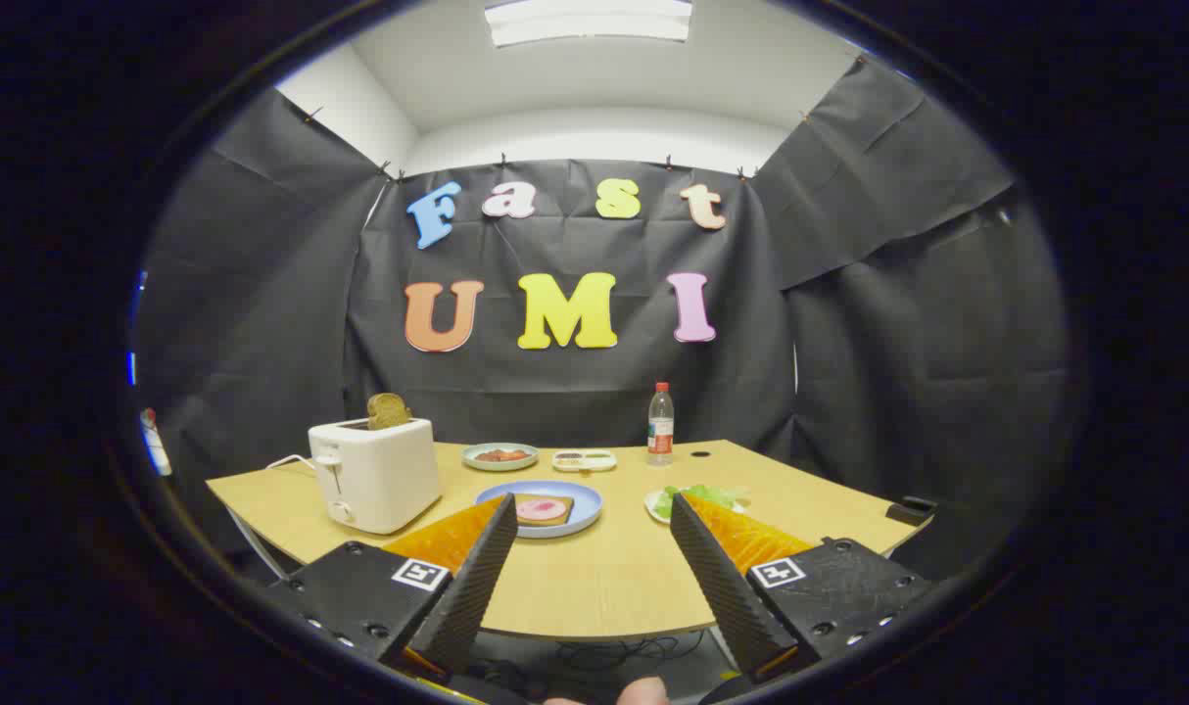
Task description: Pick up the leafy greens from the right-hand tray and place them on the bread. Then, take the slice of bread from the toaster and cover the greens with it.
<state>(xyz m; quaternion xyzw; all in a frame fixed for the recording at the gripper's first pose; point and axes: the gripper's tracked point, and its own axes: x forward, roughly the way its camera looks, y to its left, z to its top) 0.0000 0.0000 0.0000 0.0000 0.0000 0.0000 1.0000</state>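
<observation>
Gripper (590, 509) held back at the near edge of the table (604, 578), fingers spread wide, nothing between them, gripping nothing. Far left on the table: one white toaster (373, 474), lever side facing near, with one slice of bread (389, 410) standing up out of its slot; it sits left of and beyond the left finger (472, 568). Just ahead of the left fingertip: one blue plate (585, 517) carrying one slice of bread with a pink round of meat on top (543, 509), partly hidden by that fingertip. Beyond the plate, toward the far edge: one small green dish with reddish food (499, 455), then one flat white tray with dark bits (585, 459) to its right. One clear bottle with a red cap (660, 423) stands upright farther right, at the far edge. Leafy greens (697, 495) lie on one white tray (653, 505) directly beyond the right fingertip (697, 548), which overlaps the tray's near side. Open tabletop lies between the fingers and the plate. One dark object (913, 510) sits at the table's right corner, too small to identify. A fingertip of the person's hand (643, 691) shows below the gripper.
</observation>
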